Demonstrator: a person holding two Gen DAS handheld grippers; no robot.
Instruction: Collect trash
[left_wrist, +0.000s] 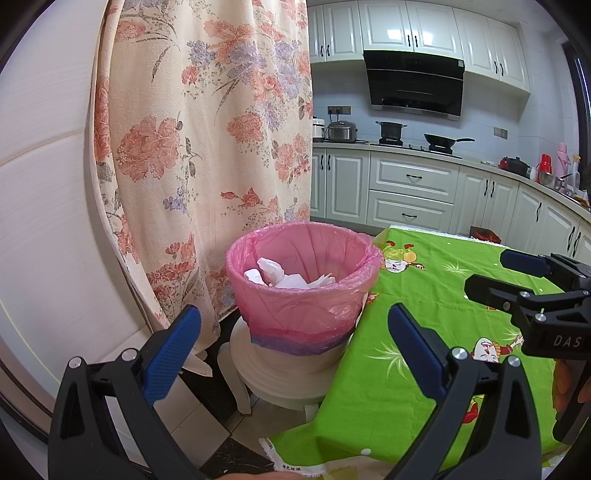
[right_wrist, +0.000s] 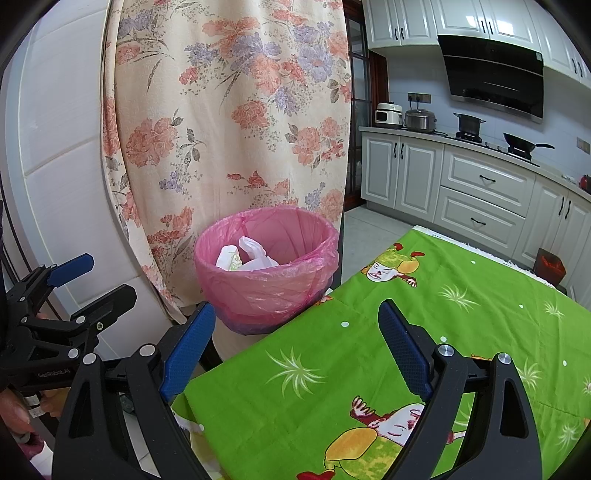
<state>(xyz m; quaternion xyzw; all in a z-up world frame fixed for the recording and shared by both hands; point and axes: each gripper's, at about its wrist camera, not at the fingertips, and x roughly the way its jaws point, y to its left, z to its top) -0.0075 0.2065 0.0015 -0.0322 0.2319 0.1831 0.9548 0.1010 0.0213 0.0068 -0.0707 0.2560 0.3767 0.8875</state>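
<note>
Kitchen setting, white cabinets behind; green cartoon-print cloth covers the surface (right_wrist: 332, 354). Landmark: pink-lined trash bin (left_wrist: 303, 280), standing on a white stool (left_wrist: 280, 373) just beside the surface's edge, in front of a floral curtain (left_wrist: 207, 140). I see crumpled white trash (left_wrist: 284, 277) inside the bin. My left gripper (left_wrist: 295, 350) gapes wide, empty, facing the bin. My right gripper (right_wrist: 295, 350) likewise wide, empty, over the cloth.

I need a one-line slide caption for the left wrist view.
Open left gripper faces a pink-lined bin holding crumpled white trash, beside the green tablecloth.
</note>
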